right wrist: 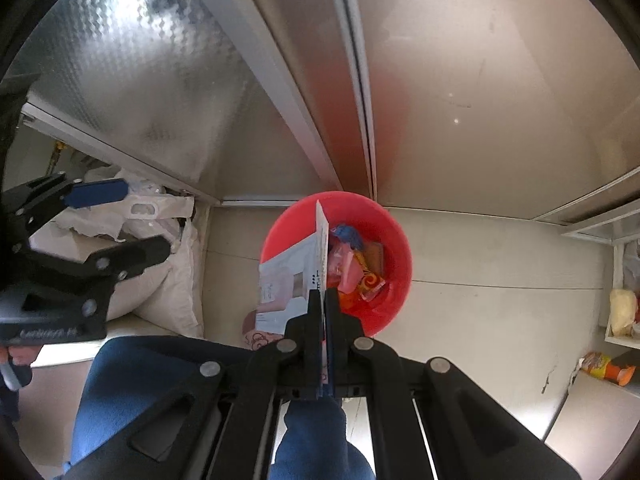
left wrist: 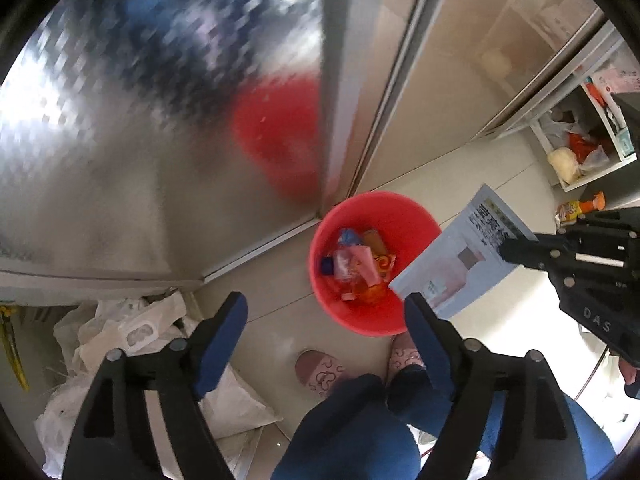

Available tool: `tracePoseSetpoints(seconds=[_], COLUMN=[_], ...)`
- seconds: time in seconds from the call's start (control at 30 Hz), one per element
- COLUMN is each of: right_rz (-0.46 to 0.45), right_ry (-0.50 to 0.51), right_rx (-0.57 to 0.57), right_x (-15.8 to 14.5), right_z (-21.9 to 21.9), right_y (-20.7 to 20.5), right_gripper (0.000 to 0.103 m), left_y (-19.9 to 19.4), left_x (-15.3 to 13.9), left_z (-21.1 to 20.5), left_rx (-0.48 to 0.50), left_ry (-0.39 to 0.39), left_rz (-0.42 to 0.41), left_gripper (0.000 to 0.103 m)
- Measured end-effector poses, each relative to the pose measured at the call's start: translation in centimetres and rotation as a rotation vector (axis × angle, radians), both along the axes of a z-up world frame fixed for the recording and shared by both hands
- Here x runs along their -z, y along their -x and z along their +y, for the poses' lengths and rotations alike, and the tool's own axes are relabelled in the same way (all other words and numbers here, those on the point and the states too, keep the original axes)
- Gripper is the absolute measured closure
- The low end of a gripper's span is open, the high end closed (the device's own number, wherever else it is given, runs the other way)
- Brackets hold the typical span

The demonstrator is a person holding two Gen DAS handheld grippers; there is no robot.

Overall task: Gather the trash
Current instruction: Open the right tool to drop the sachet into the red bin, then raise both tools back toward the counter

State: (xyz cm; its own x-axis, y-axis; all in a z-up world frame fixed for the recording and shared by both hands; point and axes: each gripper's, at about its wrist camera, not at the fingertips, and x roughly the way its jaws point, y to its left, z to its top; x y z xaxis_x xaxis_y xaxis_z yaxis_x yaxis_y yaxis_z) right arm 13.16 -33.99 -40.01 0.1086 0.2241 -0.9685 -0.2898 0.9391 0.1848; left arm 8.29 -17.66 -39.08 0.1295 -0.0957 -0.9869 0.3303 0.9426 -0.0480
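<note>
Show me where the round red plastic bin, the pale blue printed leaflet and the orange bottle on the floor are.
Round red plastic bin [left wrist: 362, 322]: left wrist view, on its near outer wall.
Pale blue printed leaflet [left wrist: 460, 264]: left wrist view, middle of its printed face.
Orange bottle [right wrist: 608, 368]: right wrist view, on its labelled body.

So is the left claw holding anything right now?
No, the left claw stands open with nothing between its blue fingers; the leaflet is pinched by the right claw over the red bucket.

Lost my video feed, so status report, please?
Right gripper shut on pale printed leaflet, above red plastic bucket of wrappers. Left gripper open, empty. Nothing blocking the drop.
</note>
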Motion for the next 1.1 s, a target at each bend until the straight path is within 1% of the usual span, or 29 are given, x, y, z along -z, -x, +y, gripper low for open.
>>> tracePoseSetpoints(seconds=[0.03,0.07,0.1,0.13,0.2,0.3,0.37,0.43,0.57,0.67,0.77,0.83,0.97,1.1], right_rz=[0.015,0.032,0.03,0.009,-0.011,0.032,0.025,0.01,0.006,-0.017,-0.047,-0.066,-0.115,-0.166], right_ry=[0.007,0.018,0.041,0.063,0.077,0.059,0.059,0.068,0.064,0.076,0.065,0.059,0.033,0.002], right_rx=[-0.008,-0.018,-0.021,-0.016,-0.016,-0.03,-0.04,-0.058,-0.054,-0.068,-0.086,-0.105,-0.139,-0.165], right_x=[0.2,0.4,0.1,-0.2,-1.2,-2.6,-3.7,-5.7,-10.3,-13.6,-16.8,-19.0,-22.8,-26.0], right_z=[0.3,0.5,0.7,0.8,0.8,0.9,1.3,1.4,0.7,1.3,2.0,2.6,3.9,5.1], right_y=[-0.1,-0.1,-0.1,0.1,0.5,0.6,0.7,1.1,1.6,2.4,2.9,3.1,2.8,1.8], right_gripper=[0.081,0.069,0.05,0.048,0.048,0.048,0.048,0.047,0.047,0.044,0.043,0.039,0.038,0.036], left_y=[0.1,0.2,0.4,0.5,0.8,0.9,1.1,1.2,2.0,2.7,3.5,4.0,4.5,4.3], left_x=[0.0,-0.1,-0.2,-0.4,-0.9,-2.7,-4.5,-6.7,-10.8,-14.6,-18.2,-20.6,-25.2,-29.1], left_z=[0.2,0.3,0.4,0.4,0.8,1.4,1.7,1.9,2.0,2.5,3.2,3.6,4.8,6.2], left_rx=[-0.003,-0.006,-0.005,-0.004,-0.005,-0.024,-0.036,-0.054,-0.08,-0.094,-0.111,-0.136,-0.17,-0.188], left_ry=[-0.007,-0.012,-0.011,-0.008,-0.01,-0.003,0.002,0.011,0.011,0.022,0.02,0.026,0.027,-0.022], left_rz=[0.0,-0.002,-0.001,0.001,-0.005,-0.01,-0.024,-0.034,-0.039,-0.048,-0.069,-0.082,-0.134,-0.199], left_gripper=[0.021,0.021,0.021,0.021,0.02,0.02,0.02,0.02,0.02,0.02,0.02,0.02,0.019,0.019])
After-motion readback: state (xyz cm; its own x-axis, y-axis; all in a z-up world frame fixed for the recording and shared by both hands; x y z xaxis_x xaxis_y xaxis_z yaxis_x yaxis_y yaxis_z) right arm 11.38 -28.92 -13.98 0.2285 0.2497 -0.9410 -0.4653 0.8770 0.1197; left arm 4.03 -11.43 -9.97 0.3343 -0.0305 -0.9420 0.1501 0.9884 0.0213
